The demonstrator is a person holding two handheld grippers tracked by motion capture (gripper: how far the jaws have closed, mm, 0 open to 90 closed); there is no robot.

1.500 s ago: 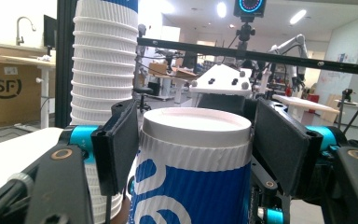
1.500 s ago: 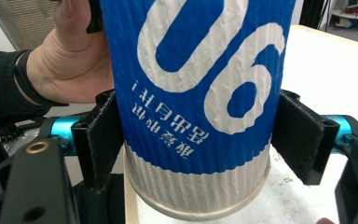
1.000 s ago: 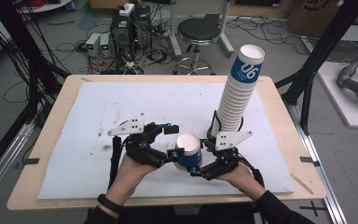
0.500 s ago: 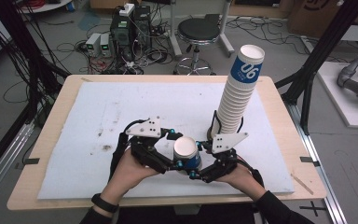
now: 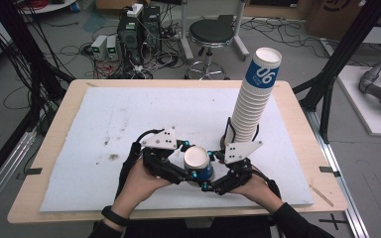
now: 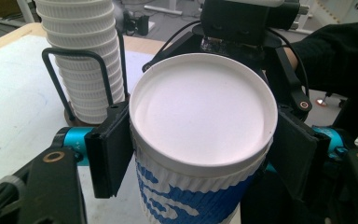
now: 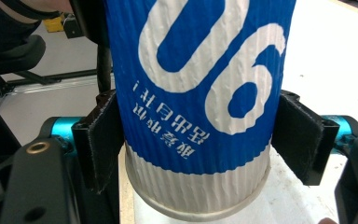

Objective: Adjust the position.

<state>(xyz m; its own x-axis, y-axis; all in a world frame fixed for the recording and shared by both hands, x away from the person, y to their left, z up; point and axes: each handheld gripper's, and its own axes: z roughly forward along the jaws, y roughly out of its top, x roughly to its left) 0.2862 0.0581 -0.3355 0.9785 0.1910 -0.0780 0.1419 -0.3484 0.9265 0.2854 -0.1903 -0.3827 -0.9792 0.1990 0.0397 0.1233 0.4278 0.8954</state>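
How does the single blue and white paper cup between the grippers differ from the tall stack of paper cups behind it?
The single blue and white paper cup is one inverted cup, flat base up, between both grippers; the tall stack of paper cups is many nested cups in a black wire holder, ungripped. Both are ribbed, white and blue.

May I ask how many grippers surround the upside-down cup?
2, both with the upside-down blue-and-white paper cup between their jaws: the black left gripper at its left, jaws just closing; the right gripper at its right, jaws just opening.
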